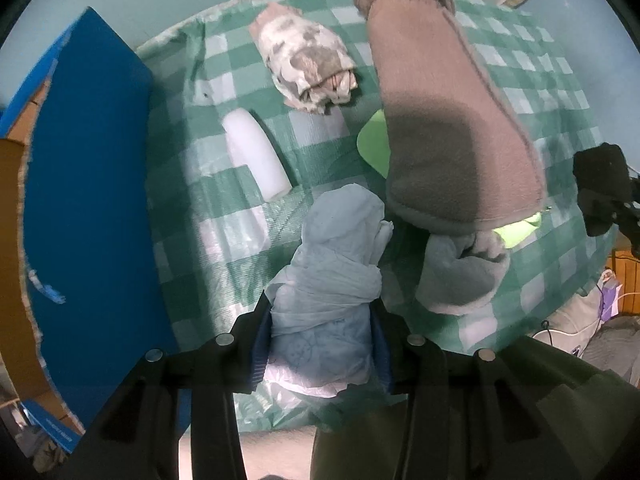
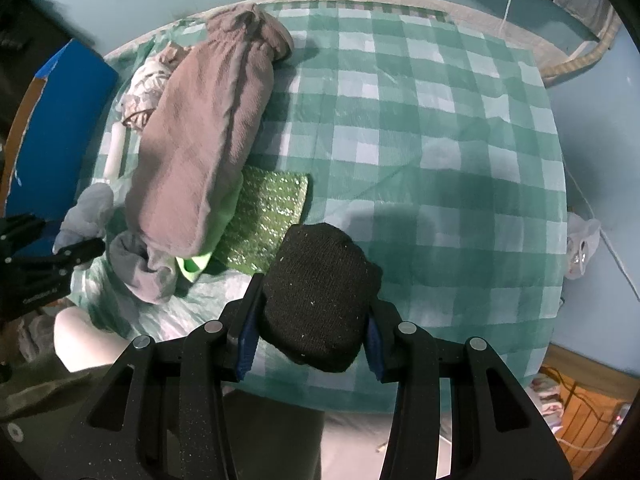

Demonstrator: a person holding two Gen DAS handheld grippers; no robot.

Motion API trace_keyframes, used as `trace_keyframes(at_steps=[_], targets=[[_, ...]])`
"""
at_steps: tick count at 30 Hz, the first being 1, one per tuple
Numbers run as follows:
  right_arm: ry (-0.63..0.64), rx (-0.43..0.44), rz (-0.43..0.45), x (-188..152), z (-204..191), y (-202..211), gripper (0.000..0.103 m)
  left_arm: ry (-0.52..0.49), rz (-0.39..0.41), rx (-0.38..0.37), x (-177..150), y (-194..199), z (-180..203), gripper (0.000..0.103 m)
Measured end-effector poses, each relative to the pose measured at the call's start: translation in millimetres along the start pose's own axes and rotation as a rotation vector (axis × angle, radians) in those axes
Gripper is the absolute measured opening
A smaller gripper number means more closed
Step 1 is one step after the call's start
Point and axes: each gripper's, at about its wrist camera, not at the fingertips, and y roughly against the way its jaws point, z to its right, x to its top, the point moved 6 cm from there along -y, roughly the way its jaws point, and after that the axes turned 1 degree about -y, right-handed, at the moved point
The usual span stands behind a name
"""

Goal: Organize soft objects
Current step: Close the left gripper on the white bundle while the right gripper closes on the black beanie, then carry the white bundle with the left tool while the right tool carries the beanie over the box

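In the left wrist view, the left gripper (image 1: 320,344) sits at the bottom centre, its blue pads pinching a pale blue cloth bundle (image 1: 332,280) that reaches up toward the middle of the frame over the green-and-white checked tablecloth (image 1: 532,92). Right of centre a long grey fleece mitt (image 1: 448,120) lies with its cuff toward the top edge, covering part of a lime-green item (image 1: 372,144); below it is a crumpled grey sock (image 1: 460,276). A white cylinder (image 1: 256,152) lies left of centre, with a rolled grey-and-white patterned cloth (image 1: 308,64) above it. A blue cardboard flap (image 1: 88,200) fills the left side. In the right wrist view, the right gripper (image 2: 316,340) at the bottom centre is clamped on a rolled black knit piece (image 2: 320,296), held clear above the tablecloth. Just to its upper left lies a glittery green scrub pad (image 2: 268,216), partly under the mitt.
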Motion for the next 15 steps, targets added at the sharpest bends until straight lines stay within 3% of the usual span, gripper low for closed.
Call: trace_keyframes(at_steps=[7,15], targets=[[0.017,0.001,0.026,-6,-23,19,0.043,-0.027,0.074,0.022,12,35,-4,0.043],[0.046,0.009,0.066,6,-36,49,0.043,-0.025,0.14,0.035,-1,84,-7,0.043]])
